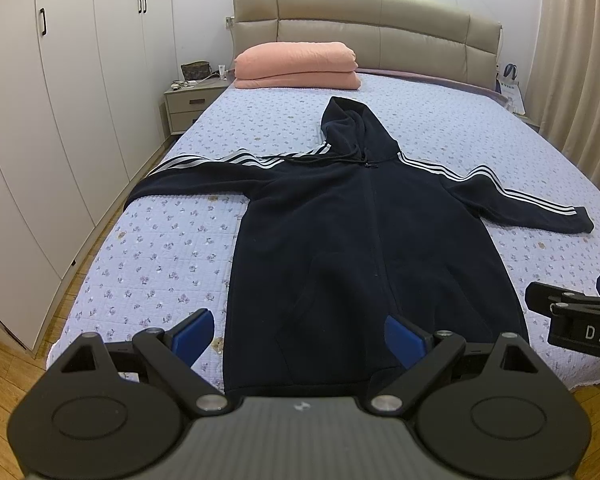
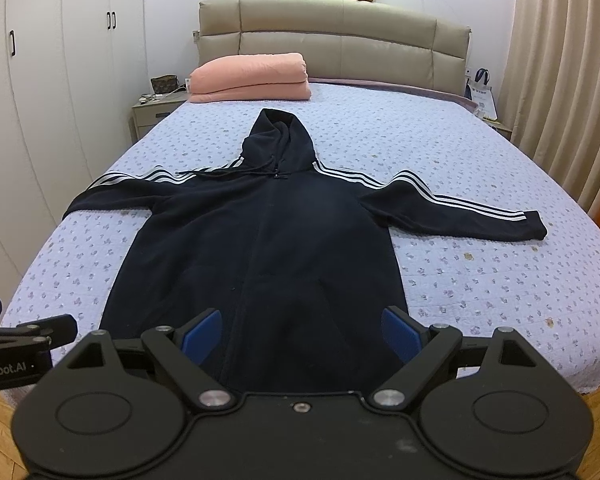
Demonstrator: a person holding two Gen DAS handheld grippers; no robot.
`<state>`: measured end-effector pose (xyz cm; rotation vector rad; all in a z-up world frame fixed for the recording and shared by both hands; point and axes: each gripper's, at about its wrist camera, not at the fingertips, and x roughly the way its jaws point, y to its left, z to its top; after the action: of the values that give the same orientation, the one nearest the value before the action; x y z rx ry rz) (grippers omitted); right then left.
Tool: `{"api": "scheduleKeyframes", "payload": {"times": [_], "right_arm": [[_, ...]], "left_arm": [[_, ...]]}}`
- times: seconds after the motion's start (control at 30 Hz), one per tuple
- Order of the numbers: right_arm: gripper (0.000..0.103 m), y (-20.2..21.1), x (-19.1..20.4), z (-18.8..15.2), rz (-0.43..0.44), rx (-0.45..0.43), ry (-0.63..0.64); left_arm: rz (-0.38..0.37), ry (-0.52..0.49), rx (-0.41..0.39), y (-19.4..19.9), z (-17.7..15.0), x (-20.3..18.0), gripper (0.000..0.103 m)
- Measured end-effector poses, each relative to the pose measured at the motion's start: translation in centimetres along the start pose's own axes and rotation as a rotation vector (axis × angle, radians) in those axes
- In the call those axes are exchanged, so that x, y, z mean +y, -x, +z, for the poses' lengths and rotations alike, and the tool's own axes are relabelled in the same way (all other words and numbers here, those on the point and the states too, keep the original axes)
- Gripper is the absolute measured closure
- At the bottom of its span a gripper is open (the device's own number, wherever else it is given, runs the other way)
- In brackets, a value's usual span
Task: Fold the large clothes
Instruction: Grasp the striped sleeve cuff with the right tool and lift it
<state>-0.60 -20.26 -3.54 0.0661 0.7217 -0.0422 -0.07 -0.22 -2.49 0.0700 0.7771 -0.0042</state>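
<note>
Hoodie (image 1: 364, 240) lies flat along the middle of the bed (image 1: 160, 256), front up, hood toward the headboard (image 1: 372, 36), sleeves spread toward both side edges, hem at the foot edge. Left tool (image 1: 299, 336) and right tool (image 2: 302, 334) hover over the hem, both spread wide, holding nothing. Pink blanket (image 1: 296, 66) sits by the headboard.

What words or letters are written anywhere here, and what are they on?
"DAS": white letters on the right gripper, cut off by the picture's edge in the left wrist view.
"nRobot.AI": white letters on the left gripper, its start cut off in the right wrist view.
Shopping bag beside the bed: it has print, too small to read.
Hoodie: white stripes only, no words visible.
</note>
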Motion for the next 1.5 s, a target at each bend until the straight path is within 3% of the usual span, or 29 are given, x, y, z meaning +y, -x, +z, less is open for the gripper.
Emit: {"api": "scheduleKeyframes", "payload": {"times": [0.43, 0.73, 0.83, 0.97, 1.13, 1.33, 1.5], "right_arm": [[0.000, -1.2, -0.2, -0.1, 0.008, 0.021, -0.007], [0.000, -6.1, -3.9, -0.2, -0.055, 0.028, -0.020], [0.000, -8.6, -7.4, 0.0, -0.102, 0.028, -0.040], [0.000, -12.5, -13.5, 0.8, -0.164, 0.009, -0.087], [0.000, -18.8, -22.0, 2.2, -0.288, -0.006, -0.160], [0.000, -28.1, -32.9, 4.5, -0.349, -0.072, -0.248], [0.001, -35.8, -41.8, 6.2, -0.406, -0.078, -0.387]], "left_arm": [[0.005, 0.002, 0.012, -0.7, -0.1, -0.2, 0.009], [-0.009, -0.054, 0.049, -5.3, 0.2, -1.8, 0.014], [-0.057, -0.034, 0.079, -8.2, 1.4, -2.4, 0.017], [-0.066, -0.051, 0.060, -12.4, 3.6, -4.6, 0.017], [-0.102, -0.140, 0.026, -18.5, 6.5, -9.7, 0.017], [-0.136, -0.254, -0.074, -25.9, 9.1, -16.5, 0.017], [-0.179, -0.268, -0.105, -32.6, 10.3, -20.9, 0.017]]}}
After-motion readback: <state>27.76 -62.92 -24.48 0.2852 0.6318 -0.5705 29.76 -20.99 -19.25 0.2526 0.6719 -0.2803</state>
